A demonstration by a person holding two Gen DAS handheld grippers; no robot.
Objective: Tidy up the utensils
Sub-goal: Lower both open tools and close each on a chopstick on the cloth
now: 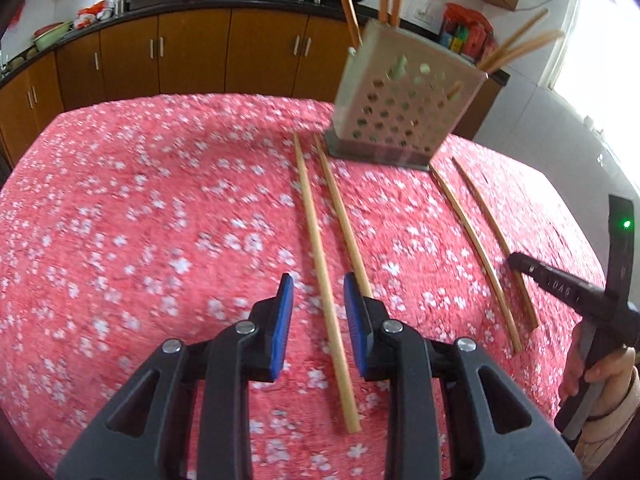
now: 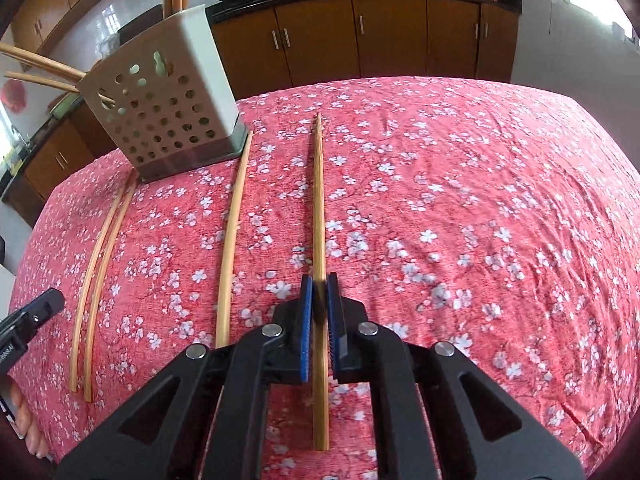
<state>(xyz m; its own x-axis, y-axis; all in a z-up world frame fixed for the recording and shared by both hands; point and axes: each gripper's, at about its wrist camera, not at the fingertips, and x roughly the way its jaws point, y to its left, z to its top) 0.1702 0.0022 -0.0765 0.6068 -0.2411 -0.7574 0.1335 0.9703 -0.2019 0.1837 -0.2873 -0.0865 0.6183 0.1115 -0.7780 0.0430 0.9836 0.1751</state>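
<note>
A perforated metal utensil holder (image 1: 400, 100) stands on the pink floral tablecloth with several chopsticks in it; it also shows in the right wrist view (image 2: 172, 112). My left gripper (image 1: 318, 292) is open, its blue pads straddling one chopstick (image 1: 320, 264); a second chopstick (image 1: 340, 216) lies just right of it. My right gripper (image 2: 319, 284) is shut on a chopstick (image 2: 319, 200) that points away along the table. Another chopstick (image 2: 232, 240) lies to its left. Two more (image 2: 96, 264) lie at far left beside the left gripper.
The table (image 1: 120, 220) is covered by the pink cloth (image 2: 480, 220). Wooden kitchen cabinets (image 1: 192, 52) with a dark counter and woks stand behind. The right gripper's body (image 1: 560, 288) and hand show at the right edge of the left wrist view.
</note>
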